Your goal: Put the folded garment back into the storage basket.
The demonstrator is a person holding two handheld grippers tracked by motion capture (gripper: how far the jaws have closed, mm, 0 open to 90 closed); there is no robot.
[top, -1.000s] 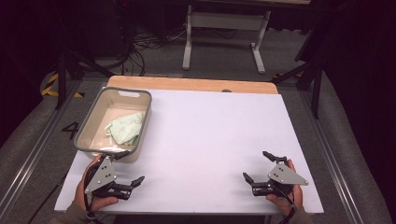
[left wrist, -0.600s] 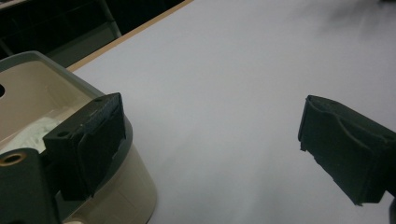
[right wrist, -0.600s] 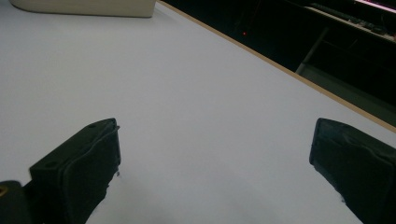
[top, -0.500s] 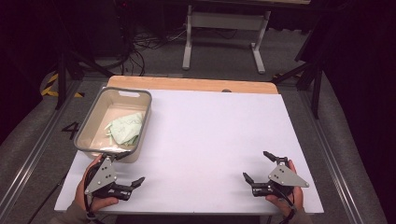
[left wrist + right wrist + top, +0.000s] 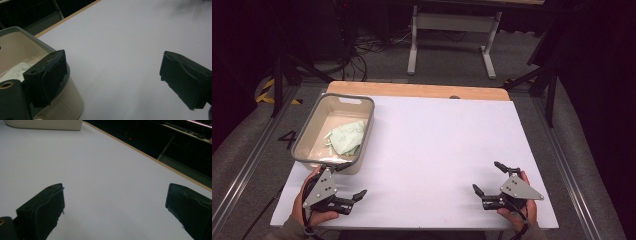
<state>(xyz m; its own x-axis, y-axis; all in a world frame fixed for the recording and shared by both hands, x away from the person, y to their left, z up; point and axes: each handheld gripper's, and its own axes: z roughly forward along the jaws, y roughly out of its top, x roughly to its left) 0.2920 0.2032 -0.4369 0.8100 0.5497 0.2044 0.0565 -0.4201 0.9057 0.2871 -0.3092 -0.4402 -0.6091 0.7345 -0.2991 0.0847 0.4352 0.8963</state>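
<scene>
Left gripper [image 5: 353,183] sits low at the table's near edge, jaws spread wide with nothing between them, one jaw right beside the near corner of the bin [image 5: 310,134]. In the left gripper view that jaw overlaps the bin's [image 5: 11,31] grey rim. Right gripper [image 5: 491,177] hangs well apart from the bin, across the white table [image 5: 437,145], jaws gaping too, bare surface between them. Inside the bin, a crumpled pale green cloth [image 5: 345,138] lies toward its right wall. Beyond the bin's far end, a wooden strip [image 5: 412,90] edges the table.
</scene>
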